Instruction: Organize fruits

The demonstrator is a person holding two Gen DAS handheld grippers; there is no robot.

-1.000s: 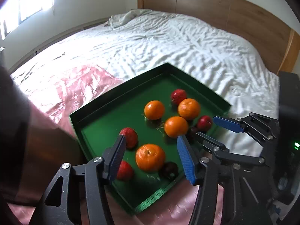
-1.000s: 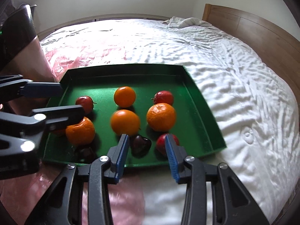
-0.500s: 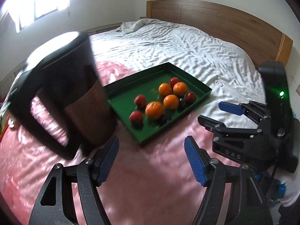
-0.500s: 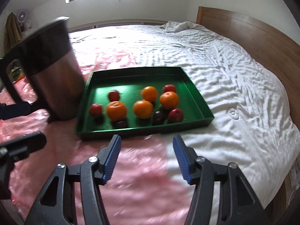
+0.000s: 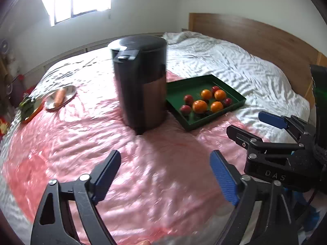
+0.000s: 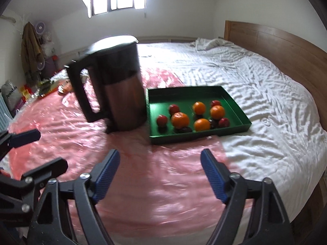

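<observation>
A green tray (image 5: pixel 235 102) (image 6: pixel 243 120) lies on the bed, holding several oranges (image 5: pixel 199 106) (image 6: pixel 179 119), several small red fruits (image 5: pixel 185 109) (image 6: pixel 162 120) and some dark fruits (image 6: pixel 213 123). My left gripper (image 5: pixel 165 175) is open and empty, well back from the tray over the pink sheet. My right gripper (image 6: pixel 159 175) is open and empty, also back from the tray; it shows in the left wrist view (image 5: pixel 251 126) at the right.
A tall dark kettle (image 5: pixel 141 81) (image 6: pixel 116 85) stands just left of the tray. A pink plastic sheet (image 5: pixel 143 173) covers the near bed. A metal plate with a carrot (image 5: pixel 60 96) lies far left. A wooden headboard (image 5: pixel 265 38) is behind.
Both grippers have pulled far back and up from the tray, where they were right over the fruit. The kettle and plate have come into view. The fruits stay in the tray.
</observation>
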